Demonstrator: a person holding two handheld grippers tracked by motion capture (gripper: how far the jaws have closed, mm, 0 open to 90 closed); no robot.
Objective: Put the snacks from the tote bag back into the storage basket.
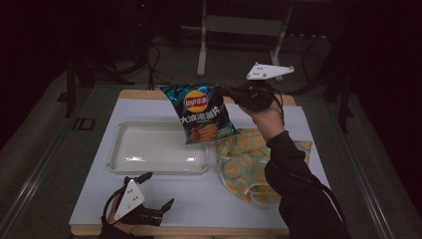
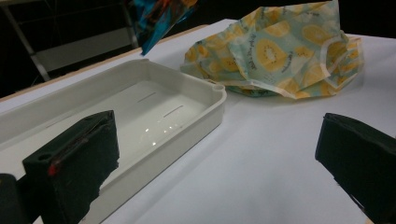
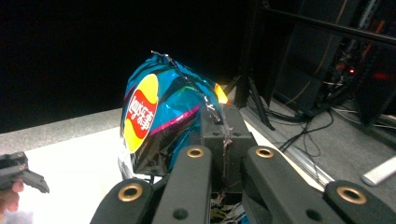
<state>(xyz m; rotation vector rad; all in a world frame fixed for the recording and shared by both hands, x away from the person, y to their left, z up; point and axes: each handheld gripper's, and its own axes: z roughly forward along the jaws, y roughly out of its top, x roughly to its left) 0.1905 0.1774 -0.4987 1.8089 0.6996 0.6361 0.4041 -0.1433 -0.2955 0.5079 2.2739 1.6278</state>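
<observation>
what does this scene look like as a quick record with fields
held item: blue foil chip bag, lifted above the tray's right end
right gripper: shut on the bag's edge
left gripper: open, holding nothing, near the table's front edge
tray: white rectangular plastic tray, nothing in it
cloth: yellow fruit-print fabric bag, crumpled right of tray
surface: white table

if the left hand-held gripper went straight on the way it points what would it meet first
Probably bare table first, then the fruit-print cloth bag further along; the white tray lies just left of that line. Depth is hard to judge.
</observation>
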